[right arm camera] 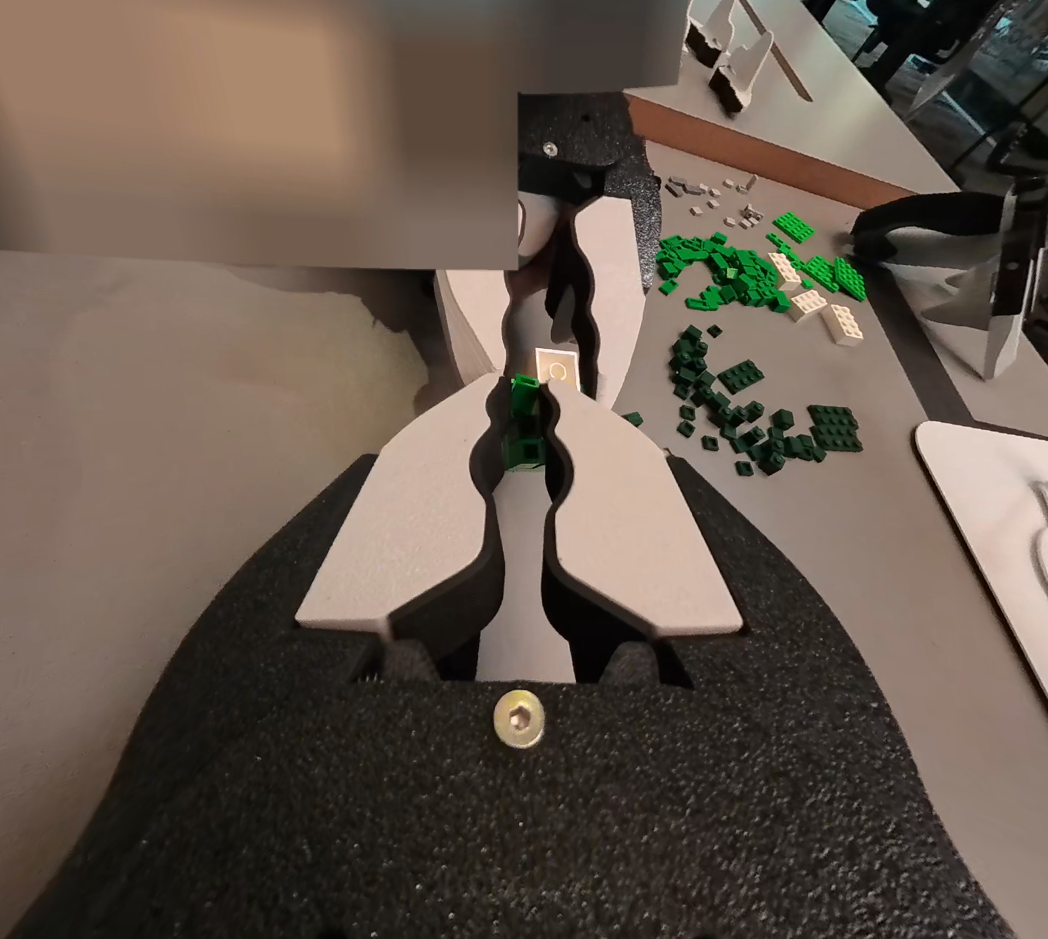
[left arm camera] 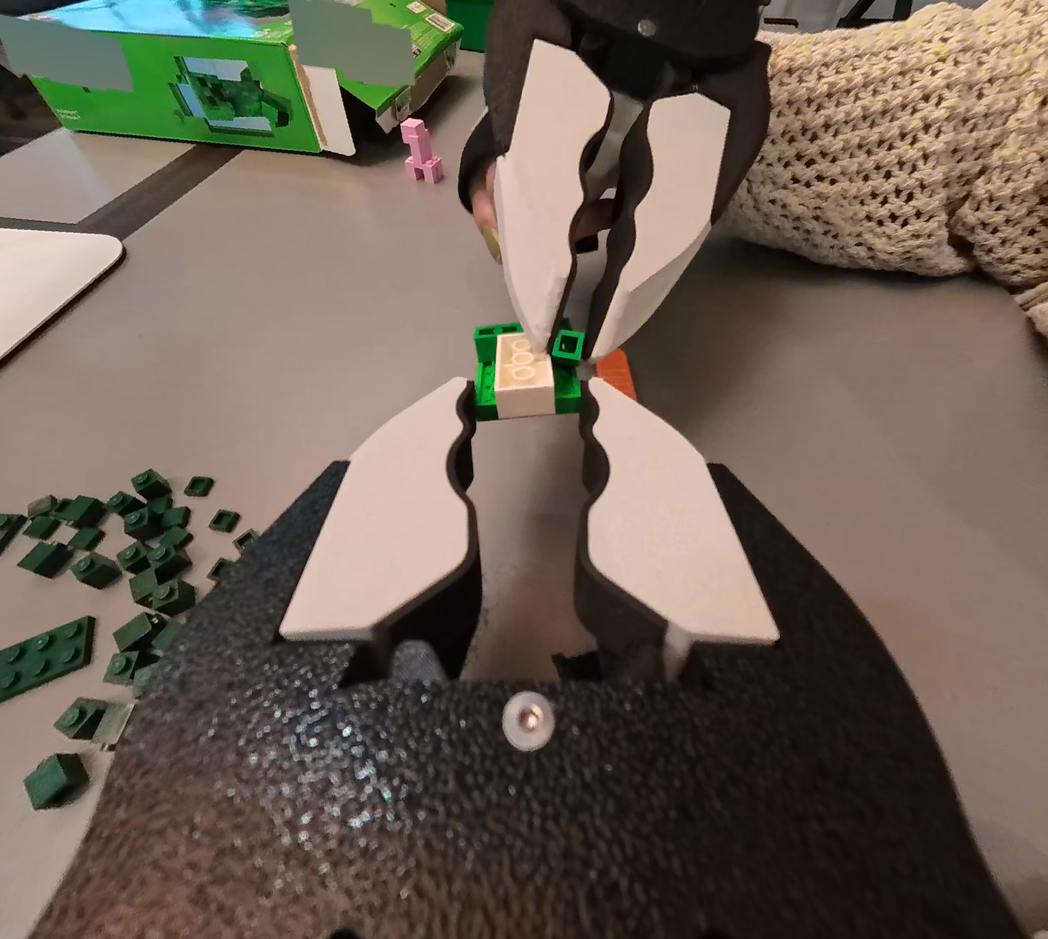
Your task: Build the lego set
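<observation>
Two hand-held grippers meet over a small Lego assembly [left arm camera: 524, 384] on the grey table [left arm camera: 283, 345], well in from its edges: the left gripper [left arm camera: 527, 390] has its fingers [left arm camera: 408, 503] spread to the width of the bright green base, one tip against each side, steadying it with the white brick [left arm camera: 523, 379] seated on top

From the opposite side the right gripper [left arm camera: 567, 353] comes down steeply, its fingers [left arm camera: 539, 209] drawn in close and pinching a small bright green hollow piece [left arm camera: 567, 345] just beside the white brick; in the right wrist view the same piece [right arm camera: 524, 390] shows between the nearly closed tips of that gripper [right arm camera: 520, 393], with the white brick [right arm camera: 557, 366] just beyond

The step appears to be seating this small green piece on the base next to the white brick. Doing it well probably means squaring the piece over its studs before pressing, pushing straight down rather than at the present slant, and keeping the left-hand hold firm so the base does not skid or tip (whether the piece already sits on the studs cannot be told from here). Letting go only once it is flush would seem wise

Spare parts wait off to one side of the table: dark green pieces [right arm camera: 737, 413], a heap of bright green pieces [right arm camera: 731, 271] with loose white bricks [right arm camera: 816, 305] beside it. A green set box [left arm camera: 187, 78] and a small pink figure [left arm camera: 419, 152] stand toward the far edge
</observation>
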Demonstrator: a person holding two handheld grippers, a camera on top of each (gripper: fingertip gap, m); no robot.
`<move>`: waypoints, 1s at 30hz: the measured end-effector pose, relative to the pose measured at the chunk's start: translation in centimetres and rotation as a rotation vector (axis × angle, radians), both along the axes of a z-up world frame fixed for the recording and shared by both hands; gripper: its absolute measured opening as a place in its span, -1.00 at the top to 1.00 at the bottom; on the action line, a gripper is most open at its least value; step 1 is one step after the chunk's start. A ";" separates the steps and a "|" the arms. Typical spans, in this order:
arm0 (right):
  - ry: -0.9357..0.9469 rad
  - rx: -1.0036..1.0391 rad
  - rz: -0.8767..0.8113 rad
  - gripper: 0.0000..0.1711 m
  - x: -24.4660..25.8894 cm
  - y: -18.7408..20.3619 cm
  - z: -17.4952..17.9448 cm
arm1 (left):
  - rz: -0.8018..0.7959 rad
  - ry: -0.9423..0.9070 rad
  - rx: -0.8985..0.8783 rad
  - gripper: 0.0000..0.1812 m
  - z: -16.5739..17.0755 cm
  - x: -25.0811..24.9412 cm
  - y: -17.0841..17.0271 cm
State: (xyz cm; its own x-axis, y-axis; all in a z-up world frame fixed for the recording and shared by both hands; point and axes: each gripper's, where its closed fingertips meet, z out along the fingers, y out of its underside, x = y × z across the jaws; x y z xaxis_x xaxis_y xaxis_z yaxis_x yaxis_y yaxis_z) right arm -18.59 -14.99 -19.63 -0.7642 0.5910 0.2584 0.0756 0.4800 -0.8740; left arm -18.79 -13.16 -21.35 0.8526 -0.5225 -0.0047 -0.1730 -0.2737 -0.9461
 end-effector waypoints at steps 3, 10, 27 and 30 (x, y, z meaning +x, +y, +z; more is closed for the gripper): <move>0.001 0.016 -0.005 0.90 0.0 0.1 -0.1 | -0.001 -0.002 -0.006 0.62 -0.1 0.0 0.0; 0.005 0.019 -0.006 0.90 0.1 0.0 0.0 | -0.006 -0.014 -0.011 0.62 0.0 0.0 0.0; -0.039 0.261 -0.061 0.85 0.6 0.2 -0.7 | 0.004 0.037 -0.036 0.62 -0.7 0.2 0.2; -0.081 0.347 0.004 0.78 1.2 -0.4 -0.8 | -0.021 0.057 -0.048 0.62 -1.0 0.6 0.0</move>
State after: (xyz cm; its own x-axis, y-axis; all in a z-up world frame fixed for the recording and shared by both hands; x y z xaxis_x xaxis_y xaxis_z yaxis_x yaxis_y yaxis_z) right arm -17.35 -15.42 -20.47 -0.7927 0.4754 0.3817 0.1352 0.7475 -0.6503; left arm -18.22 -13.13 -22.36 0.8405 -0.5411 -0.0272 -0.2323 -0.3147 -0.9203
